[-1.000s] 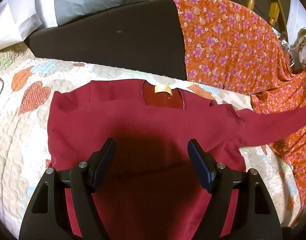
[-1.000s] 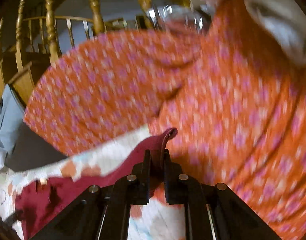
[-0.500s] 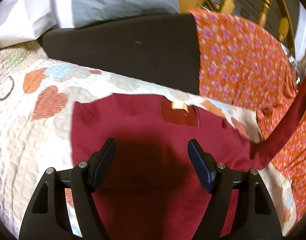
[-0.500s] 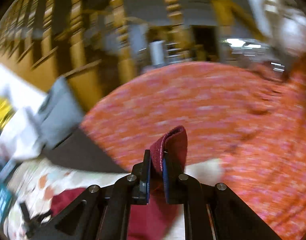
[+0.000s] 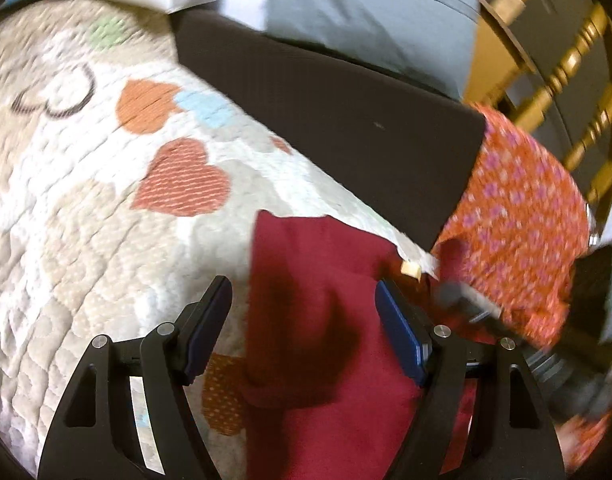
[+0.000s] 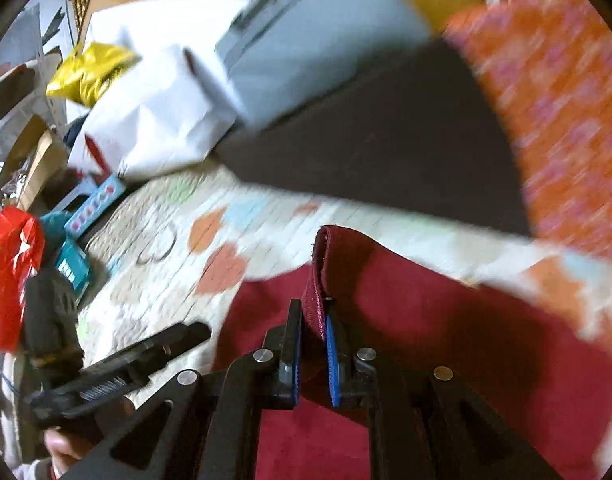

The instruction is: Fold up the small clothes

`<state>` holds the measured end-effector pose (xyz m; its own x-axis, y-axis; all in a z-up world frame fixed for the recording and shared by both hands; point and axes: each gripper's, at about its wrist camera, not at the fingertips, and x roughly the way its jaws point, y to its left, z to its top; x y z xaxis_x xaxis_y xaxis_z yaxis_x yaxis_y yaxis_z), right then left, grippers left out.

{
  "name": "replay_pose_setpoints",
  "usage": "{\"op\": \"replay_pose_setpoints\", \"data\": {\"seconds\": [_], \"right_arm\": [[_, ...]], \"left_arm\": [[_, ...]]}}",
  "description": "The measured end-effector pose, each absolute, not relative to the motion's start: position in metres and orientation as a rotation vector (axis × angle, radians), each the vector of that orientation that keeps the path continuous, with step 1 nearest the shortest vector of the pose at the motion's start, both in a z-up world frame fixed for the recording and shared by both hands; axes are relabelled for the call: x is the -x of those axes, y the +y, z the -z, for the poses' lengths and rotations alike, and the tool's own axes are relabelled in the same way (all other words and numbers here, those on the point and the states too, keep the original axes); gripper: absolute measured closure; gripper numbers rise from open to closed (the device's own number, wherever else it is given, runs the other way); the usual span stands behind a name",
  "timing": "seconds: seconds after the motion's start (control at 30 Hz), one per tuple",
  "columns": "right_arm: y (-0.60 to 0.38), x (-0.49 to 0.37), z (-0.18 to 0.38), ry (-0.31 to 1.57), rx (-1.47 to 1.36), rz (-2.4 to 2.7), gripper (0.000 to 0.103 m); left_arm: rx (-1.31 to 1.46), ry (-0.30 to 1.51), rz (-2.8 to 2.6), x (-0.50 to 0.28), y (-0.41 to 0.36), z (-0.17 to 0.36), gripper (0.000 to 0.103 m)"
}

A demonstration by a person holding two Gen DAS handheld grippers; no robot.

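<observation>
a: we have the right gripper (image 6: 312, 354) clamped on the cuff of the sleeve (image 6: 320, 268), which sticks up out of the narrow gap between its jaws. the red shirt (image 5: 326, 320) lies flat on the heart quilt (image 5: 105, 200), and the sleeve is over the shirt's body.

b: and our left gripper (image 5: 303, 324) hangs over the shirt with its jaws standing wide, nothing between them. it is not pinning the cloth.

a: that is our worry. with nothing holding the shirt down, a pull on the sleeve could drag the whole body across the quilt, and the fold line would wander.

b: the pictures are smeared too, so we judge the hands are moving fast. if we let go at speed, the cuff may flop past the shirt's far edge or land twisted.

a: the grip is only on the cuff's end, so it could slip out early.

b: the orange floral cloth (image 5: 526, 208) lies just beside the shirt's collar side. we could snag it on the way.
</observation>
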<state>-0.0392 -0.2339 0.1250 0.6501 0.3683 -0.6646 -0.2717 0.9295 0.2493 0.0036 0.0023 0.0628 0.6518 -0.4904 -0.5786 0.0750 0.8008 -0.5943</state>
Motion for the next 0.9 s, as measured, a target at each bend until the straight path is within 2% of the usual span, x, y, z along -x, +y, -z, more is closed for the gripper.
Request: {"op": "replay_pose_setpoints", "data": {"seconds": [0.07, 0.13, 0.2, 0.37, 0.5, 0.67, 0.73, 0.77, 0.8, 0.83, 0.87, 0.9], "right_arm": [[-0.216, 0.031, -0.096, 0.825, -0.148, -0.4, 0.093], [-0.206, 0.025, -0.068, 0.913, -0.171, -0.428, 0.089], [-0.209, 0.027, -0.054, 0.979, -0.198, -0.452, 0.077], [-0.252, 0.066, -0.097, 0.869, -0.227, -0.45, 0.068], [-0.314, 0.103, -0.124, 0.798, -0.23, -0.316, 0.067], [-0.395, 0.14, -0.131, 0.743, -0.261, -0.094, 0.066], [-0.428, 0.152, -0.124, 0.75, -0.319, -0.023, 0.065], [-0.438, 0.155, -0.12, 0.756, -0.337, -0.001, 0.065], [-0.449, 0.16, -0.114, 0.769, -0.364, 0.027, 0.065], [-0.457, 0.163, -0.111, 0.777, -0.377, 0.036, 0.065], [-0.461, 0.167, -0.107, 0.785, -0.39, 0.035, 0.065], [-0.462, 0.17, -0.104, 0.788, -0.394, 0.028, 0.065]], "left_arm": [[0.612, 0.812, 0.339, -0.007, 0.009, -0.058, 0.029], [0.621, 0.818, 0.34, -0.008, 0.008, -0.057, 0.029], [0.604, 0.815, 0.351, -0.006, 0.003, -0.058, 0.029], [0.549, 0.799, 0.398, -0.003, -0.017, -0.064, 0.029], [0.467, 0.813, 0.417, -0.004, -0.045, -0.063, 0.029], [0.358, 0.84, 0.437, -0.006, -0.086, -0.05, 0.029], [0.32, 0.835, 0.469, -0.006, -0.099, -0.05, 0.05], [0.299, 0.833, 0.475, -0.007, -0.105, -0.05, 0.055], [0.269, 0.822, 0.477, -0.008, -0.112, -0.05, 0.067], [0.253, 0.818, 0.48, -0.01, -0.117, -0.05, 0.084], [0.251, 0.823, 0.481, -0.011, -0.119, -0.049, 0.09], [0.261, 0.831, 0.482, -0.013, -0.119, -0.048, 0.09]]}}
